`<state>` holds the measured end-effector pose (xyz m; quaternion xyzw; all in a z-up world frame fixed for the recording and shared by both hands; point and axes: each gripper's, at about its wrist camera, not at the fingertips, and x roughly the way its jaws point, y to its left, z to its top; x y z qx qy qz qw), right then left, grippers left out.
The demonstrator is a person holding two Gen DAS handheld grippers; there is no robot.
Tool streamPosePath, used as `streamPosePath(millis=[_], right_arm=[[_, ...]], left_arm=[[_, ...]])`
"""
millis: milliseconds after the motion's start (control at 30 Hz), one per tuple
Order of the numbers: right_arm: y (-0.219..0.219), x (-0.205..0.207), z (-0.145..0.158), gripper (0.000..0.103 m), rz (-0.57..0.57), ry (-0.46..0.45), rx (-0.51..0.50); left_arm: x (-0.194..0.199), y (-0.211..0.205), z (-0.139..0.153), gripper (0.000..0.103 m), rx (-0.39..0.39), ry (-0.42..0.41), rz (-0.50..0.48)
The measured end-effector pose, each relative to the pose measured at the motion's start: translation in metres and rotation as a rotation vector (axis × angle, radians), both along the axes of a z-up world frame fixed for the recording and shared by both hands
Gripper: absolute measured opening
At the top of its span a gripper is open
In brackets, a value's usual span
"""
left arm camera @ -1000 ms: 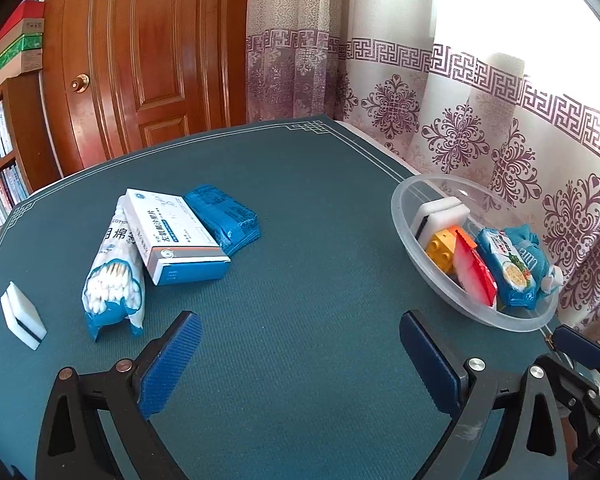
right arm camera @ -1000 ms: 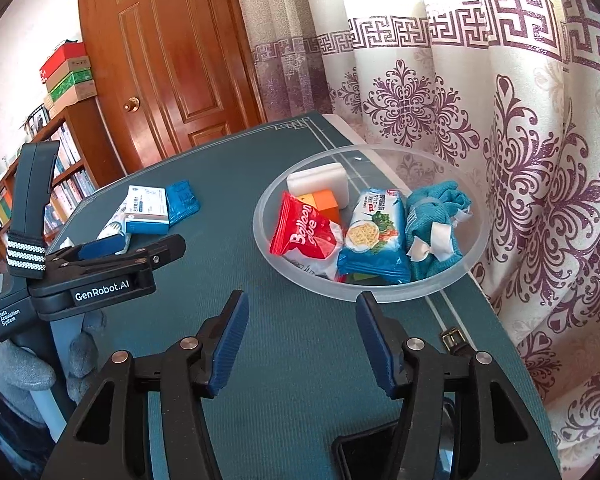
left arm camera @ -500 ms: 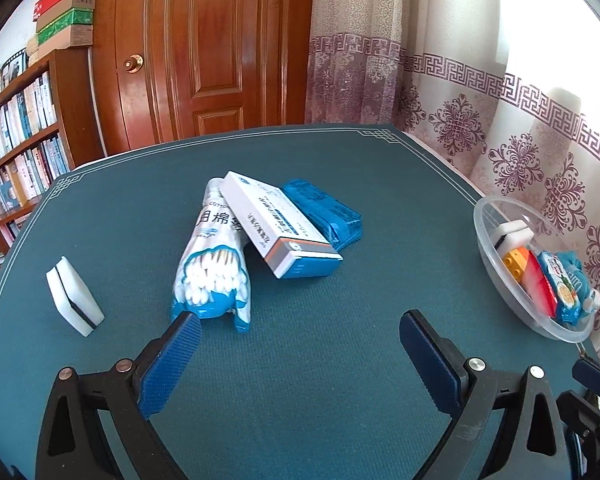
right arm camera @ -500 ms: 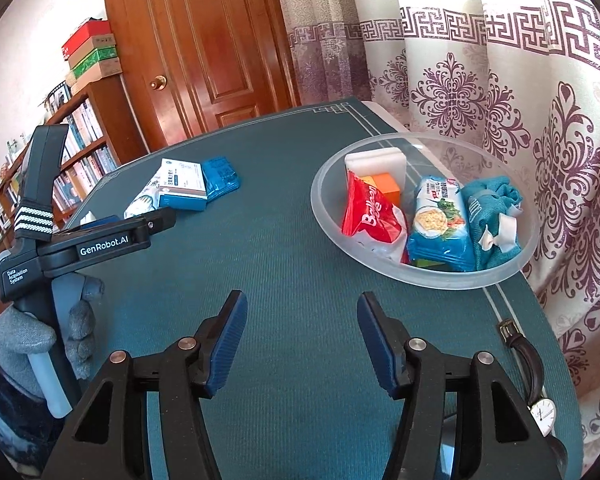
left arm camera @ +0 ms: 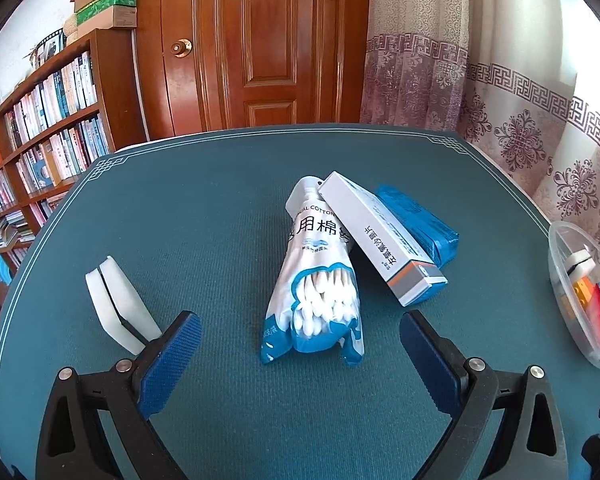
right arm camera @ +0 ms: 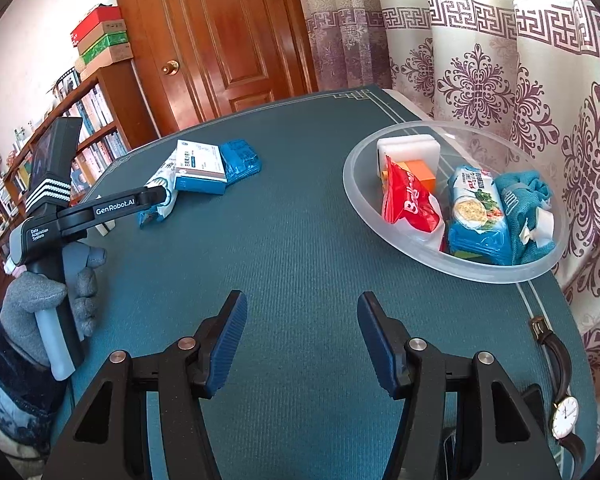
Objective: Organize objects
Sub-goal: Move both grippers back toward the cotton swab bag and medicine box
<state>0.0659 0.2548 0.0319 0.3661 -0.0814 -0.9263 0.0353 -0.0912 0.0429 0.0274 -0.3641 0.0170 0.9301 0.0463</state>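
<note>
A bag of cotton swabs [left arm camera: 320, 280] lies mid-table, with a white and blue box [left arm camera: 378, 236] leaning on it and a blue packet [left arm camera: 420, 224] behind. A white sponge [left arm camera: 118, 312] lies to the left. My left gripper [left arm camera: 300, 344] is open and empty, just in front of the swab bag. My right gripper [right arm camera: 300, 320] is open and empty over bare cloth, near a clear bowl [right arm camera: 380, 216] that holds a red snack bag [right arm camera: 408, 200], a blue cracker pack [right arm camera: 476, 212], a teal cloth [right arm camera: 528, 212], an orange block and a white sponge.
The table has a teal cloth [right arm camera: 284, 240]. A wristwatch [right arm camera: 560, 392] lies at its right edge. A curtain [right arm camera: 500, 60] hangs to the right, a wooden door [left arm camera: 252, 40] stands behind and a bookshelf [left arm camera: 40, 128] to the left. The left gripper shows in the right wrist view [right arm camera: 156, 196].
My left gripper has swung left and closer to the swab bag, box and sponge; the bowl has slid to the view's right edge. My right gripper has drawn back a little from the bowl.
</note>
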Motion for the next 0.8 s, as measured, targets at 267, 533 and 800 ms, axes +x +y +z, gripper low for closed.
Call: streamPosePath(millis=[267, 533, 800], right_arm=[[-0.004, -0.004, -0.002, 0.059, 0.008, -0.009, 0.001], [-0.003, -0.008, -0.007, 0.059, 0.003, -0.024, -0.003], [-0.009, -0.01, -0.01, 0.059, 0.013, -0.034, 0.0]], left_arm=[[-0.028, 0.0, -0.004, 0.102, -0.029, -0.005, 0.02], [-0.047, -0.001, -0.011, 0.102, -0.022, -0.04, 0.036], [-0.054, 0.0, -0.017, 0.077, 0.014, -0.089, -0.015]])
